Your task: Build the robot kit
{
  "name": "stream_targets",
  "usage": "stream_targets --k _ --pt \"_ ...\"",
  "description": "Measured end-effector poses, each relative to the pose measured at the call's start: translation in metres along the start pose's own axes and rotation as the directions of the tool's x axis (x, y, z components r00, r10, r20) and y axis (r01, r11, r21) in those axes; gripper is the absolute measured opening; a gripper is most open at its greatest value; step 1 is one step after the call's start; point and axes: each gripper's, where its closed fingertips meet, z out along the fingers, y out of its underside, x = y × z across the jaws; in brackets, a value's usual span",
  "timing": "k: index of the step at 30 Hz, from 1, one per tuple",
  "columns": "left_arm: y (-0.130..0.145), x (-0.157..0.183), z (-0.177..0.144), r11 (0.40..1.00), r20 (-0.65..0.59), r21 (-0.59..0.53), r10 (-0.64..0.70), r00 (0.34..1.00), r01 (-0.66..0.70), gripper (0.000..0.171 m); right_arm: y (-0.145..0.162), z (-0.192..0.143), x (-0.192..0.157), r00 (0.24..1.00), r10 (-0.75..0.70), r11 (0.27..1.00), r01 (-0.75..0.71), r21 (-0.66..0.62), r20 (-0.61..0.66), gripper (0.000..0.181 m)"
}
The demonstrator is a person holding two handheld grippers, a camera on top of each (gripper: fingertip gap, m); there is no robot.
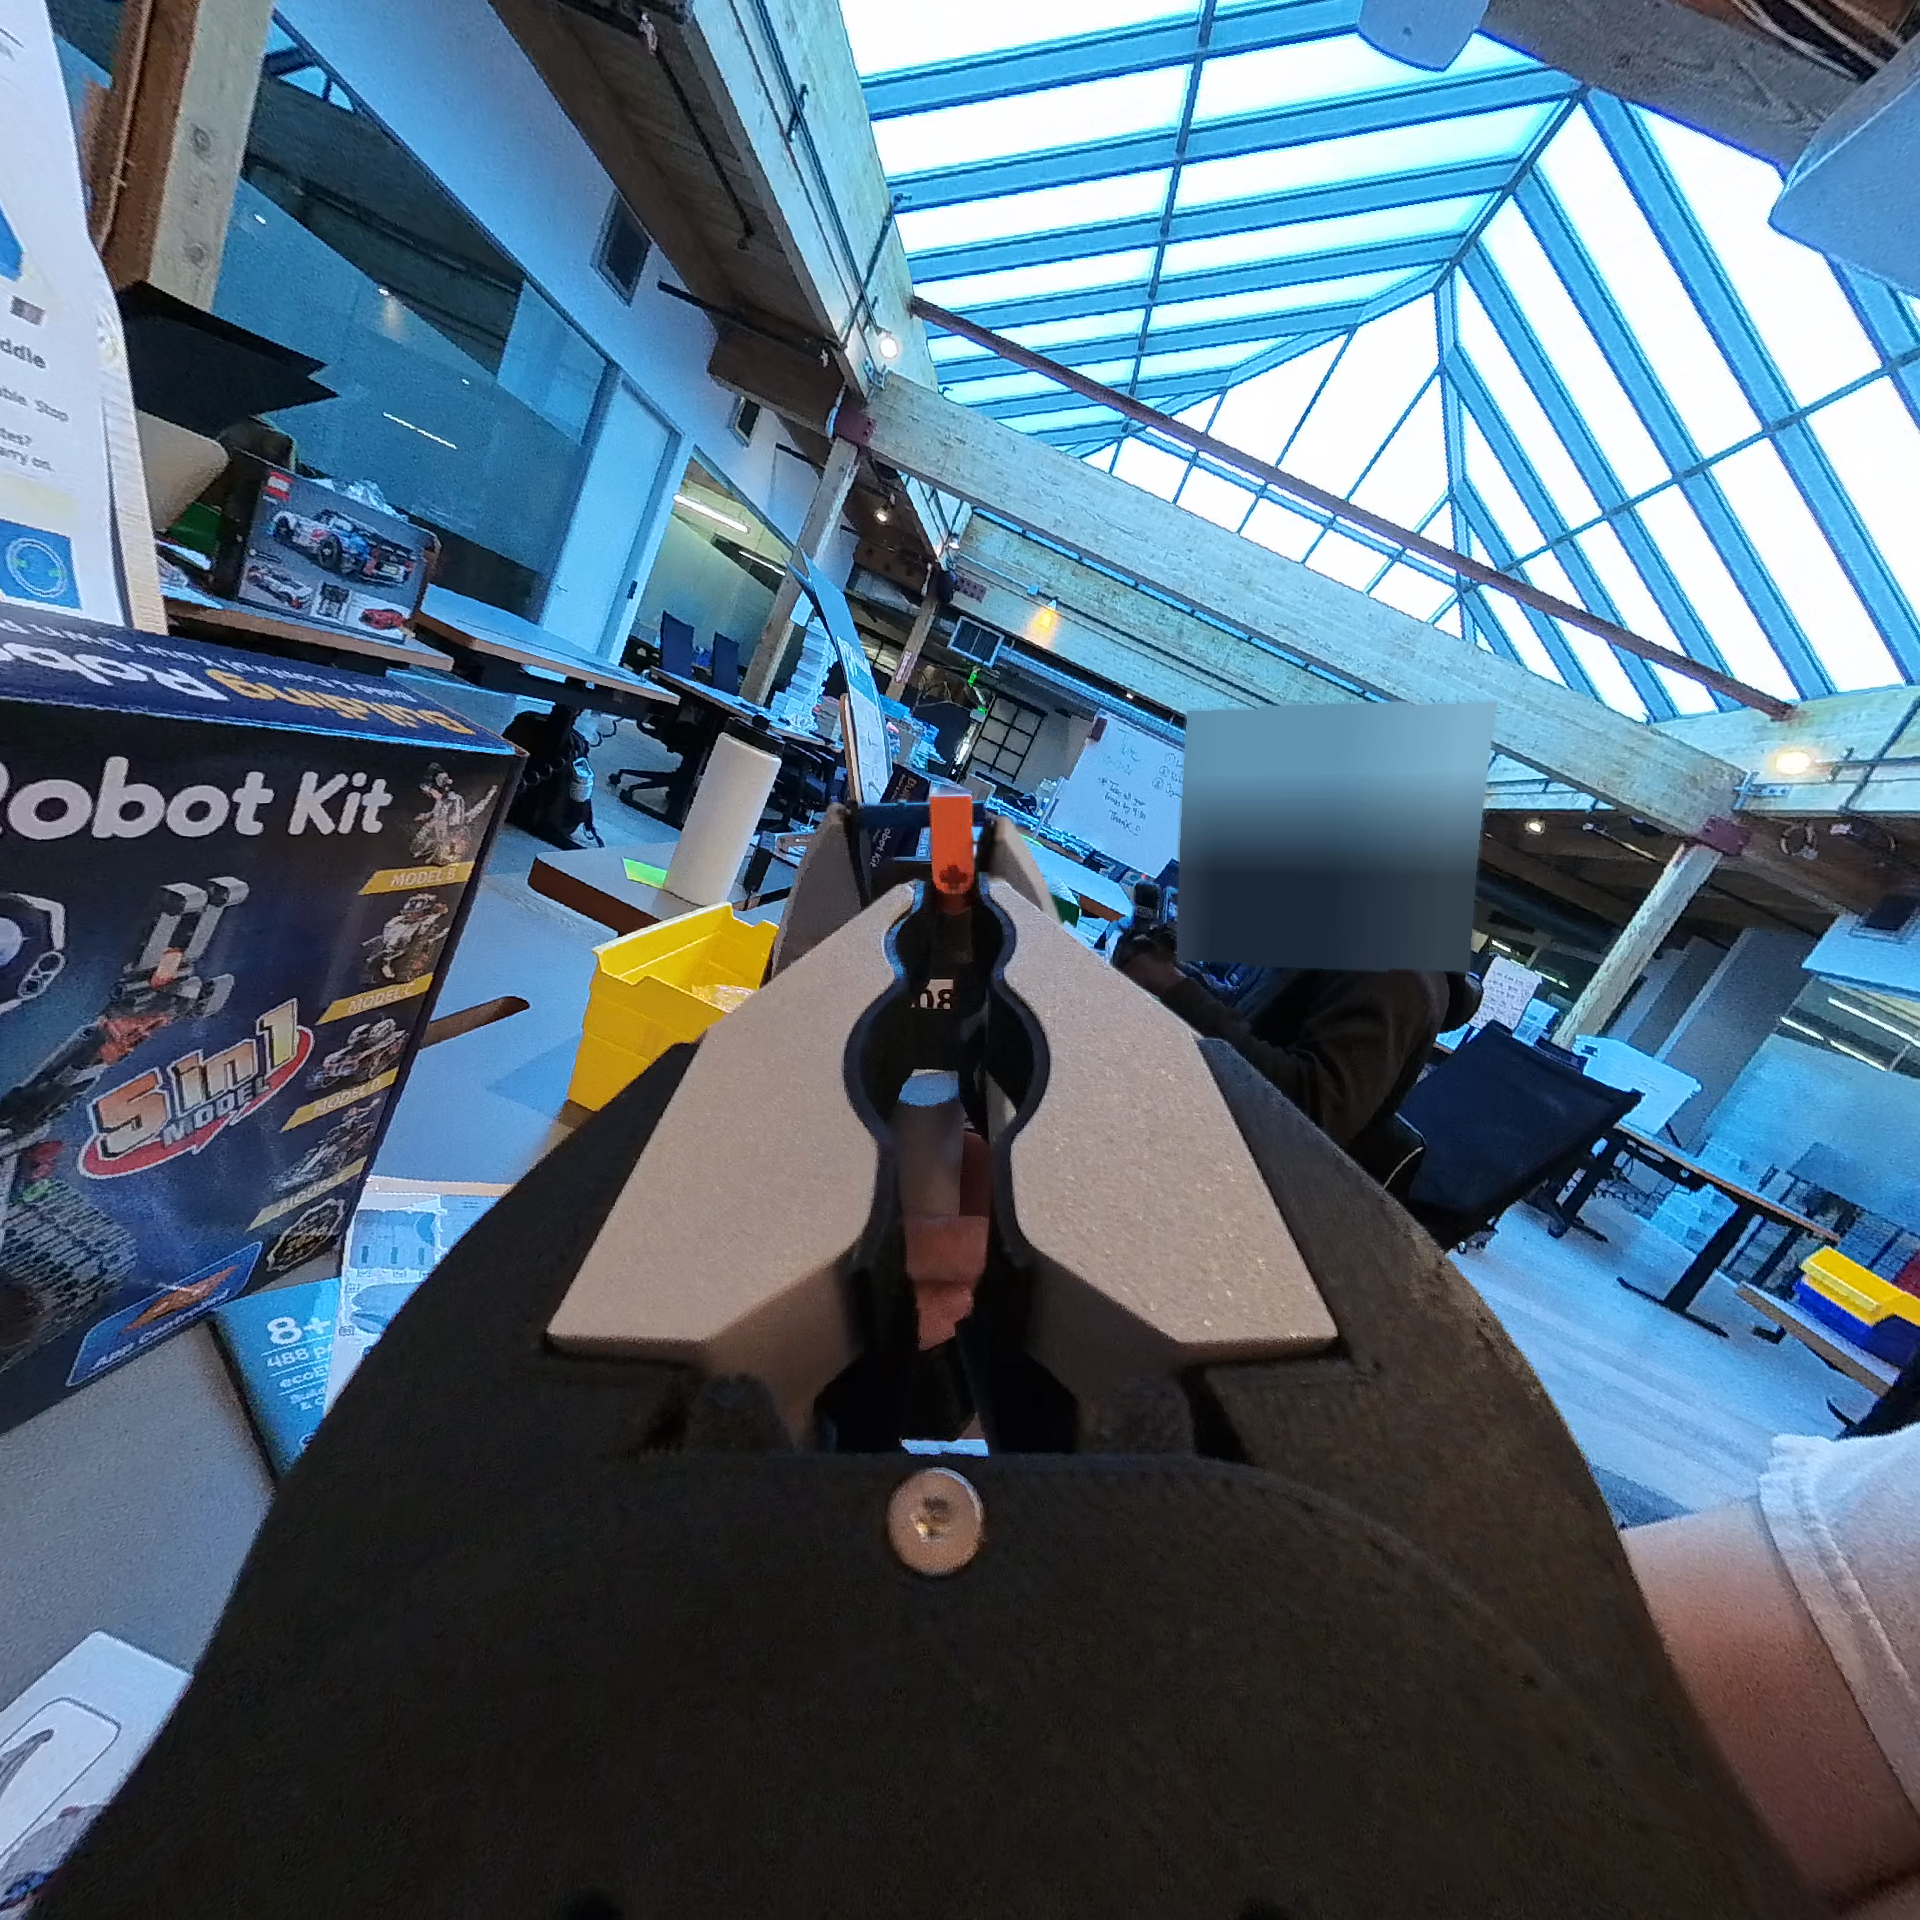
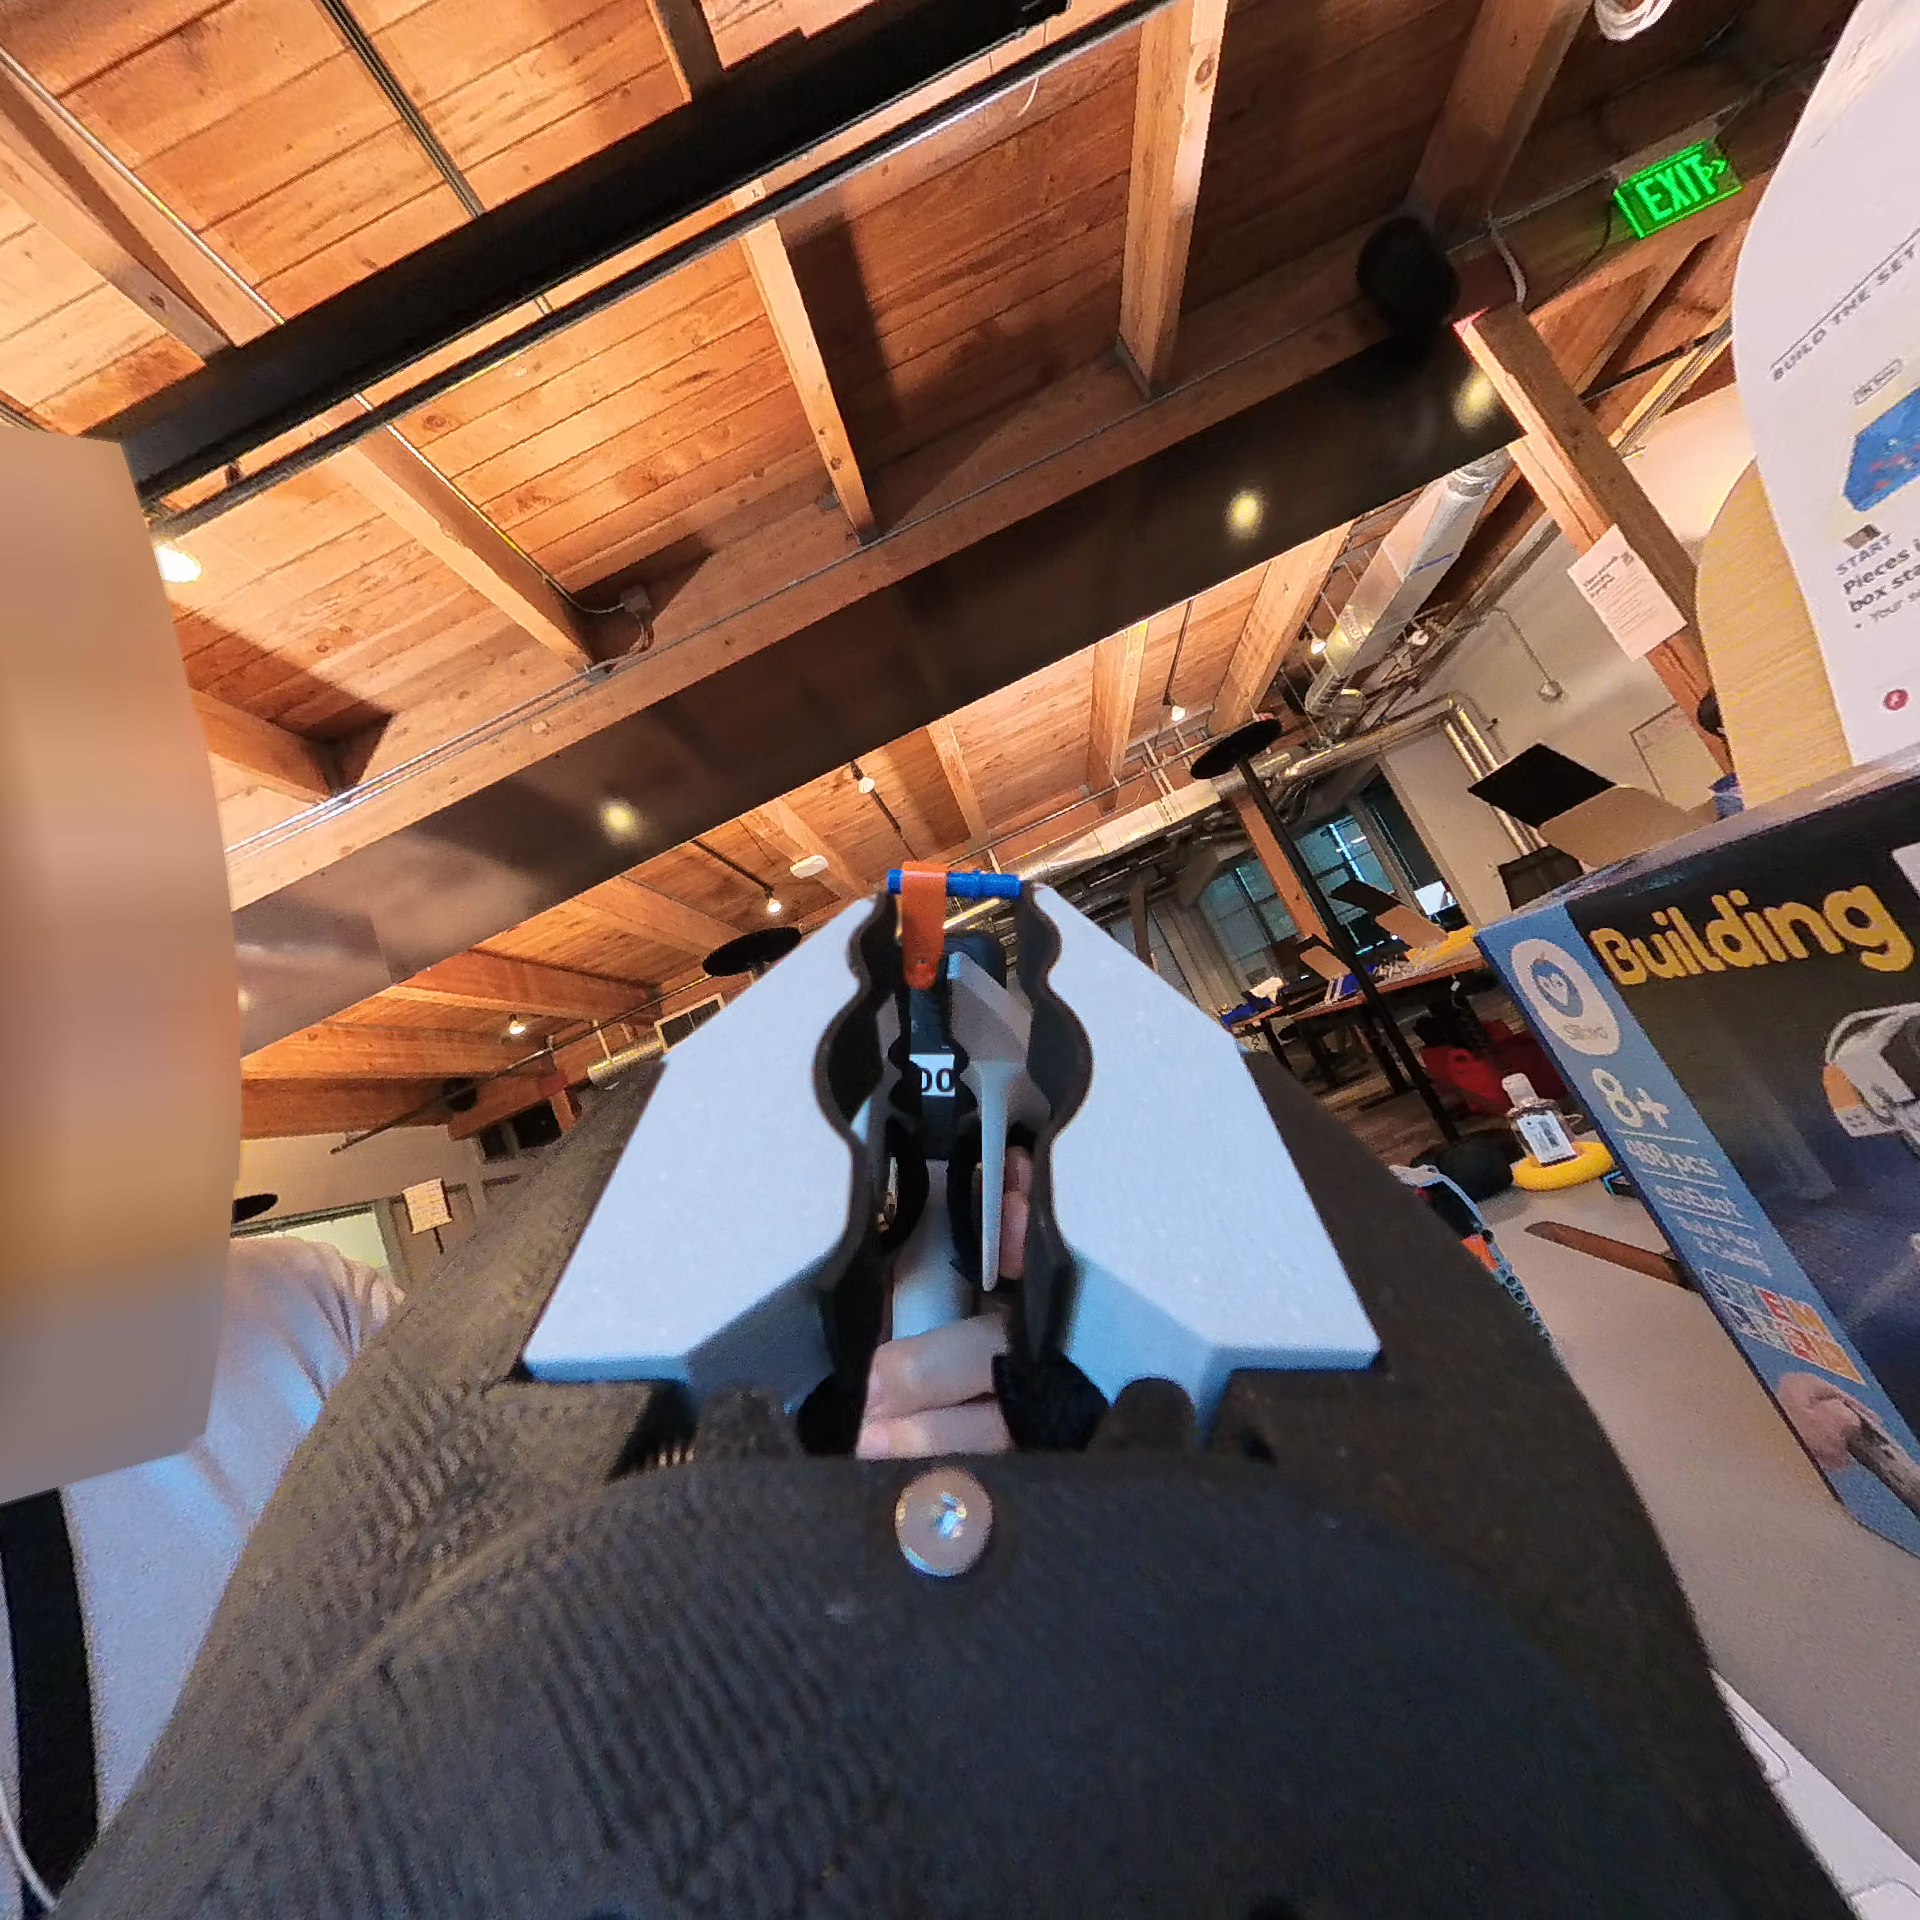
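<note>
Both grippers raised, meeting on one small orange plastic piece

The left gripper (image 1: 948, 883) fingers are clenched on the orange piece (image 1: 948, 840); the right gripper (image 2: 961, 904) fingers pinch a short blue plastic pin (image 2: 971, 884) through it. Judged: keep pin and hole aligned.

Left wrist view sits low behind its own gripper fingers (image 1: 831, 1091), close in, tilted upward; looks out over a table edge toward a glass skylight (image 1: 1351, 260) and a distant open workspace. Dark printed kit box (image 1: 208, 987) close on its left side, yellow bin (image 1: 665, 987) beyond. Right wrist view likewise rides behind its fingers (image 2: 748, 1143), pitched steeply up at a wooden beam ceiling (image 2: 623, 364). Same kit box (image 2: 1745, 1091) close on its right edge. Shared: that box and a small orange piece (image 1: 950, 842) (image 2: 921, 925) at both tips, so the two cameras face each other.
</note>
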Motion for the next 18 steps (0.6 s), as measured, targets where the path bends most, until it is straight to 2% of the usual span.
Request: stream_targets --k 18 --pt "0.0015 -0.0020 0.0008 0.988 0.100 -0.040 0.154 0.983 -0.150 0.004 -0.0003 -0.0022 0.0035 1.000 -0.025 1.000 0.025 0.010 -0.017 0.022"
